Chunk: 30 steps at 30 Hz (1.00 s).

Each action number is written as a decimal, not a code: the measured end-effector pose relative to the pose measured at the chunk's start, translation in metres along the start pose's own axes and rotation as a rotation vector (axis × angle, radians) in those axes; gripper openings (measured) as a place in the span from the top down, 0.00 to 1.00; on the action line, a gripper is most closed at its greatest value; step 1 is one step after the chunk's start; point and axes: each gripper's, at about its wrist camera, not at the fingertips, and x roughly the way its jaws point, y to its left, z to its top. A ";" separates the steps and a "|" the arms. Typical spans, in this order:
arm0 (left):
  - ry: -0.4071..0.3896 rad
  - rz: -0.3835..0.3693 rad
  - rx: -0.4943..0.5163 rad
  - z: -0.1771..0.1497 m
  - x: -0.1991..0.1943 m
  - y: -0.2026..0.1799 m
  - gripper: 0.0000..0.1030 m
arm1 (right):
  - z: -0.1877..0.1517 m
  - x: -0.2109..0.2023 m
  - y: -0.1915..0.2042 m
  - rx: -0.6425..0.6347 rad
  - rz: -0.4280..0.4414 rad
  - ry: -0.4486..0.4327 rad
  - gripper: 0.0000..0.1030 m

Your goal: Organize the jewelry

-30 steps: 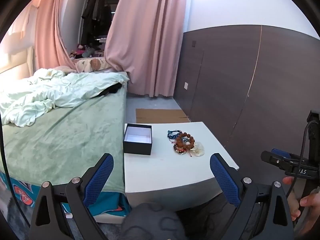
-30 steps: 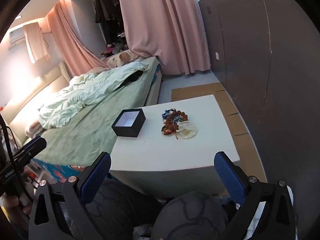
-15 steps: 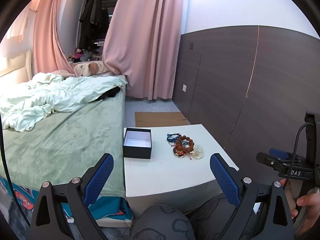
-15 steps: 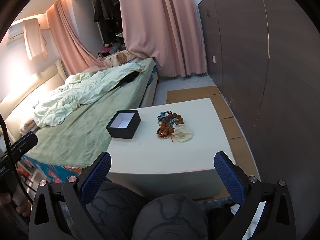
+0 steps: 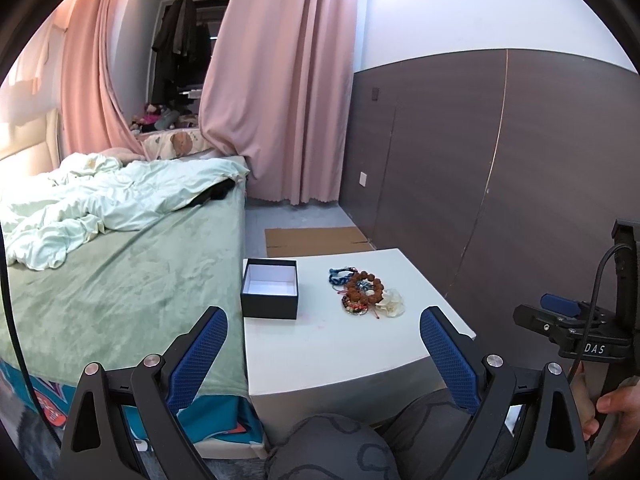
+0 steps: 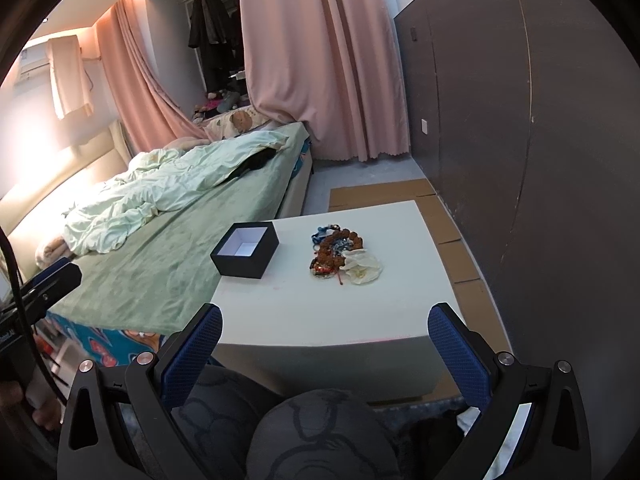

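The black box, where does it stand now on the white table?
In both wrist views the open black box stands at the white table's left edge, next to the bed, with the pile of bracelets apart to its right.

- Pink curtains hang to the grey floor.
- A dark panelled wall runs along the right.
- A green-covered bed carries a rumpled pale quilt.
- Flattened cardboard lies beyond the white table.
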 end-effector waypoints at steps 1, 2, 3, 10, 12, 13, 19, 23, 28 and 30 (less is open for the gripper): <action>0.000 0.003 0.001 0.000 0.000 0.000 0.06 | -0.001 0.000 0.001 -0.001 0.001 -0.001 0.00; 0.000 0.003 0.001 0.000 0.000 0.001 0.06 | 0.000 0.002 -0.001 -0.004 0.002 0.000 0.00; 0.000 0.004 -0.001 -0.001 0.000 0.000 0.06 | 0.000 0.002 0.000 -0.006 0.002 0.001 0.00; -0.004 0.001 -0.006 -0.004 -0.003 0.003 0.06 | -0.005 -0.001 0.008 -0.023 0.000 -0.004 0.00; -0.005 0.000 -0.010 -0.004 -0.004 0.005 0.06 | -0.006 -0.003 0.009 -0.024 -0.002 -0.007 0.00; -0.006 0.000 -0.011 -0.004 -0.004 0.005 0.06 | -0.007 -0.005 0.011 -0.025 -0.002 -0.009 0.00; -0.006 0.000 -0.007 -0.004 -0.004 0.005 0.06 | -0.009 -0.007 0.016 -0.034 0.000 -0.013 0.00; -0.009 0.002 -0.009 -0.004 -0.005 0.008 0.06 | -0.009 -0.007 0.015 -0.035 -0.004 -0.015 0.00; -0.010 0.002 -0.010 -0.004 -0.006 0.009 0.06 | -0.010 -0.007 0.018 -0.034 -0.004 -0.014 0.00; -0.011 0.001 -0.011 -0.005 -0.007 0.010 0.06 | -0.009 -0.007 0.017 -0.033 -0.003 -0.015 0.00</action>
